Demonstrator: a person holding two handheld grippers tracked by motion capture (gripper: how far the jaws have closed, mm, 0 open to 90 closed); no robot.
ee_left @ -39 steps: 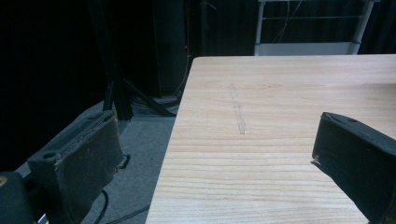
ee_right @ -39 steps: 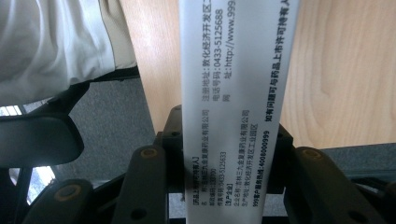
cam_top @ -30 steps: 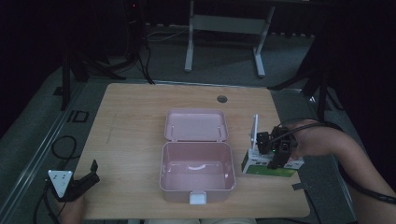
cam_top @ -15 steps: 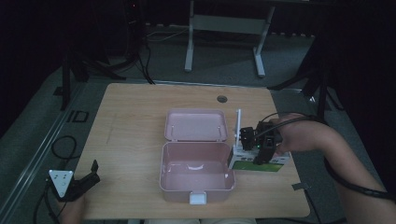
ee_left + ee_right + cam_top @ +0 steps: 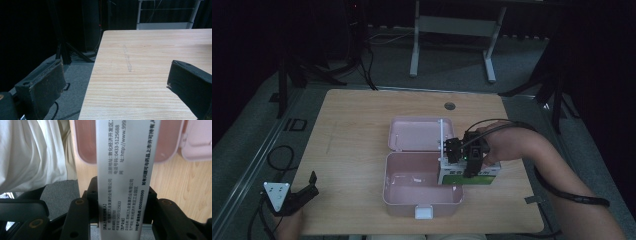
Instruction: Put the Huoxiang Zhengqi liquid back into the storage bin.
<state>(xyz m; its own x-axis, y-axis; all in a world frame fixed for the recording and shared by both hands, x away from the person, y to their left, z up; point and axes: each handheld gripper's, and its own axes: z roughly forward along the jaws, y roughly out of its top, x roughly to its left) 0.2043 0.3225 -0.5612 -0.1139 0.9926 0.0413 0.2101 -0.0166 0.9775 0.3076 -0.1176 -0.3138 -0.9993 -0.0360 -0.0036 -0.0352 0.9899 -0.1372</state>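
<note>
The right gripper (image 5: 460, 161) was clamped on a white-and-green medicine box (image 5: 472, 175), its jaws pressing the carton's narrow printed face (image 5: 125, 170) from both sides, and it held the carton over the right edge of the open pink case (image 5: 422, 192), at the tray's right wall. The case's lid (image 5: 419, 134) lay flat behind the tray, a white latch (image 5: 423, 213) at the tray's near side. The left gripper (image 5: 294, 197) rested at the table's near-left corner, jaws spread with nothing between them, well apart from the case. The table (image 5: 357, 130) was pale wood with a faint scratch (image 5: 128, 60) and a round grommet (image 5: 450, 106) near its far edge. Around it lay grey floor, black cables, dark stands and a metal frame (image 5: 452, 25) in a dim room
</note>
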